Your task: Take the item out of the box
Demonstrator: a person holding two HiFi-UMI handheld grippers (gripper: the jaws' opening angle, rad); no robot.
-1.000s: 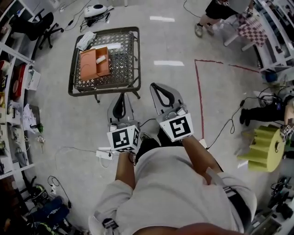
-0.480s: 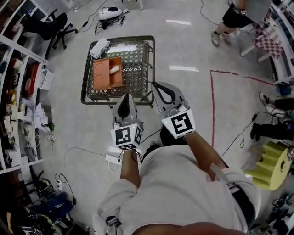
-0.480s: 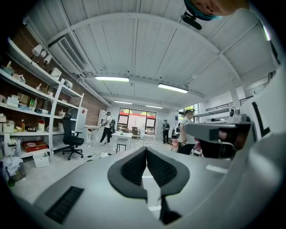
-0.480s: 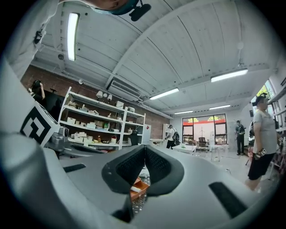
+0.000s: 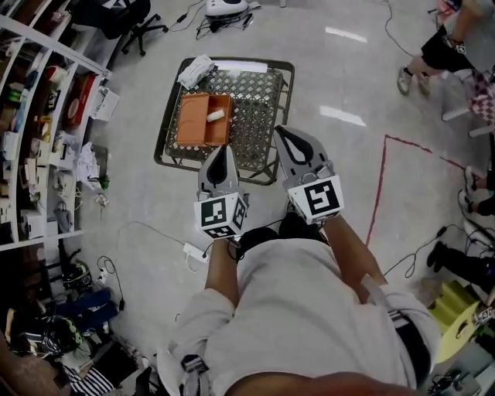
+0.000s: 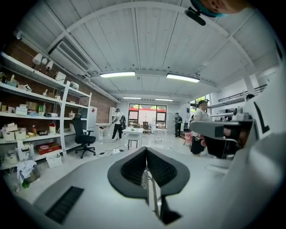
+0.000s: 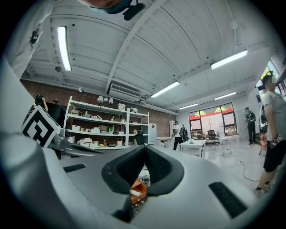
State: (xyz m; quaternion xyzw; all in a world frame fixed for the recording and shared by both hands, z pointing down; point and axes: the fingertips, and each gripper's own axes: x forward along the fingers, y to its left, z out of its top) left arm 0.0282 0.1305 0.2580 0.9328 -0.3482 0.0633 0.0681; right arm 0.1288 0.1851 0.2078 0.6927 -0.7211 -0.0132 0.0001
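An open orange box point(image 5: 203, 121) lies on the left half of a metal mesh table point(image 5: 259, 116), and a small white item point(image 5: 216, 115) lies inside it. My left gripper point(image 5: 220, 149) is shut and empty, its tip over the table's near edge just short of the box. The right gripper point(image 5: 283, 131), also shut and empty, hovers over the table's right near part. In the right gripper view the box point(image 7: 138, 189) with the white item point(image 7: 135, 193) peeks out below the shut jaws of the right gripper point(image 7: 144, 146). The left gripper point(image 6: 146, 148) points level into the room.
A white cloth point(image 5: 195, 71) and a paper point(image 5: 240, 66) lie at the table's far edge. Shelves point(image 5: 39, 131) line the left side, with an office chair point(image 5: 131, 14) beyond. A power strip point(image 5: 193, 252) and red tape point(image 5: 377, 197) mark the floor. A person point(image 5: 445, 46) stands far right.
The table with the box has come steadily nearer in the head view. Both grippers, earlier over bare floor, now reach over its near edge, still shut.
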